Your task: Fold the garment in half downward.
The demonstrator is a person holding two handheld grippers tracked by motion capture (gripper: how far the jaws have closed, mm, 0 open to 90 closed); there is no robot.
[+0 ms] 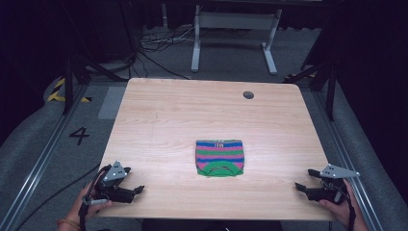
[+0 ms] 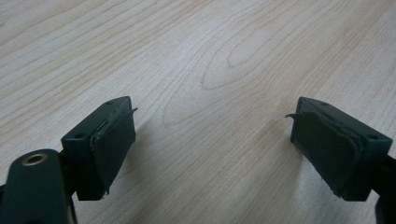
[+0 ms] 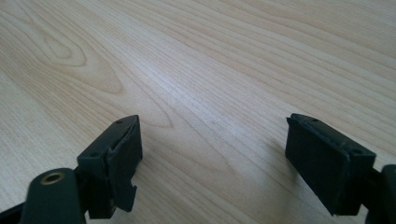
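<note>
A small folded knit garment (image 1: 219,157) with blue, pink and green stripes lies flat near the middle of the wooden table (image 1: 183,115). My left gripper (image 1: 137,189) rests at the table's front left corner, held by a hand, well apart from the garment. My right gripper (image 1: 301,186) sits at the front right corner, also far from it. Both are open with nothing between the jaws. In the left gripper view the left gripper (image 2: 212,123) hovers low over bare wood. In the right gripper view the right gripper (image 3: 212,133) does the same.
A round grommet hole (image 1: 248,95) sits near the table's far right edge. Beyond the table stand a white desk frame (image 1: 235,33), cables on grey carpet, and dark stands at both sides. A floor mark "4" (image 1: 79,135) lies left of the table.
</note>
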